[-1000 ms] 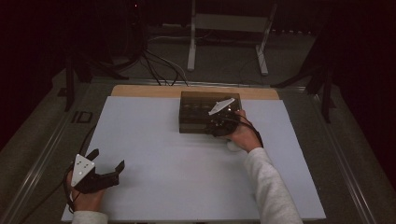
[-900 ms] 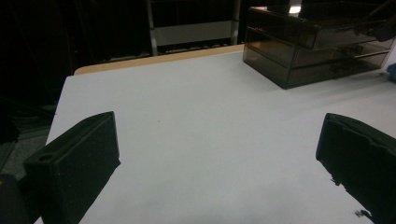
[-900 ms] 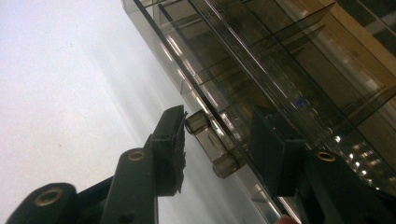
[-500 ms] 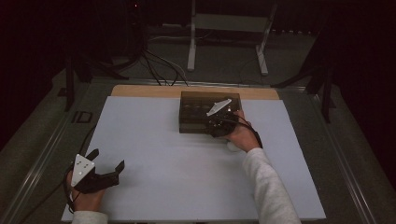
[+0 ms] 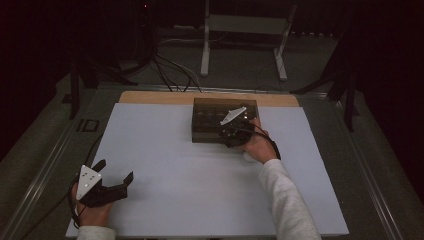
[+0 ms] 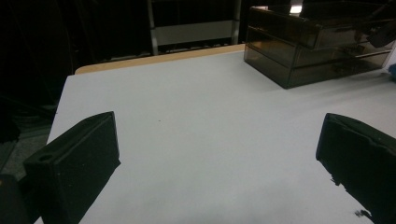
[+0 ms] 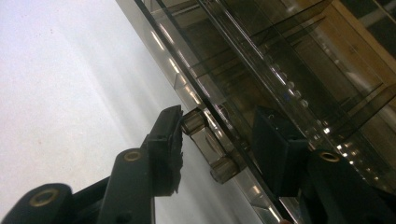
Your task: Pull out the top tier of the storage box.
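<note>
at the left of the high view, the left gripper (image 5: 114, 181) rests low on the near left part of the white-topped bench (image 5: 165, 190), held in the person's left hand (image 5: 90, 212), with its grey three-cornered plate on top. its two black fingers (image 6: 79, 161) stand spread wide, with nothing between them; in the left gripper view bare white surface lies in the gap. this gripper is well apart from the box.

toward the middle and far side of the bench stands the smoky, see-through plastic drawer box (image 5: 212, 120), just in front of the light wooden strip (image 5: 150, 97) that runs along the bench's far edge. in the left gripper view the box (image 6: 299, 44) shows stacked drawer fronts, dark and translucent.

at the box's near right corner is the right gripper (image 5: 234, 134), carried by the person's right hand (image 5: 257, 146), whose pale sleeve (image 5: 287, 200) runs down to the bottom edge. in the right gripper view its fingers (image 7: 166, 149) are partly spread around a small clear handle (image 7: 210, 149) on a drawer front of the box (image 7: 280, 56). the left finger's tip sits against one end of the handle; the other finger (image 7: 278, 149) lies beyond the drawer front's edge, and whether it presses on anything i cannot tell. the handle lies between the two fingers.
</note>
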`<state>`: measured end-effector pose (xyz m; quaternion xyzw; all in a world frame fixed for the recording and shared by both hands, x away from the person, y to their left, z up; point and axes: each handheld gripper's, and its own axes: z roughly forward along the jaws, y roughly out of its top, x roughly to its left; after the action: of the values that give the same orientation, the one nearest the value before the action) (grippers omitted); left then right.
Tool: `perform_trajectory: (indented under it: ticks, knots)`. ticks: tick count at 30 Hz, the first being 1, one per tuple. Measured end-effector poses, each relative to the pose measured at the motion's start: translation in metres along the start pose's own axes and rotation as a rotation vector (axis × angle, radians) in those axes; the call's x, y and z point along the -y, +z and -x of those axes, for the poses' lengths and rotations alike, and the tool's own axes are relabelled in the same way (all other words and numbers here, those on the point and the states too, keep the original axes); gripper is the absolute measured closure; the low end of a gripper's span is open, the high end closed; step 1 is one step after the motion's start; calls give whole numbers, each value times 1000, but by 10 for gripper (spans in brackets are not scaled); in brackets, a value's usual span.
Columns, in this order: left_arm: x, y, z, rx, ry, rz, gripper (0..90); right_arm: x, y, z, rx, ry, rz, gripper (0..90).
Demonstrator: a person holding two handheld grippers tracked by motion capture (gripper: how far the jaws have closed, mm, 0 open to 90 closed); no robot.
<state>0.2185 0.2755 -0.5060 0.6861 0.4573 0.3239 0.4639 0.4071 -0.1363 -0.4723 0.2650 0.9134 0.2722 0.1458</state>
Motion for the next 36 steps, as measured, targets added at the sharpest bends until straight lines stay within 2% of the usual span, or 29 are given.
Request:
perform_trajectory:
  ticks: [18,36]
  knots:
    - [0,0,-1,-4,1,-5,6,1,-1,-2,9,-13,9,552]
    - [0,0,0,-3,0,-4,6,3,-5,-10,-11,-72,27,592]
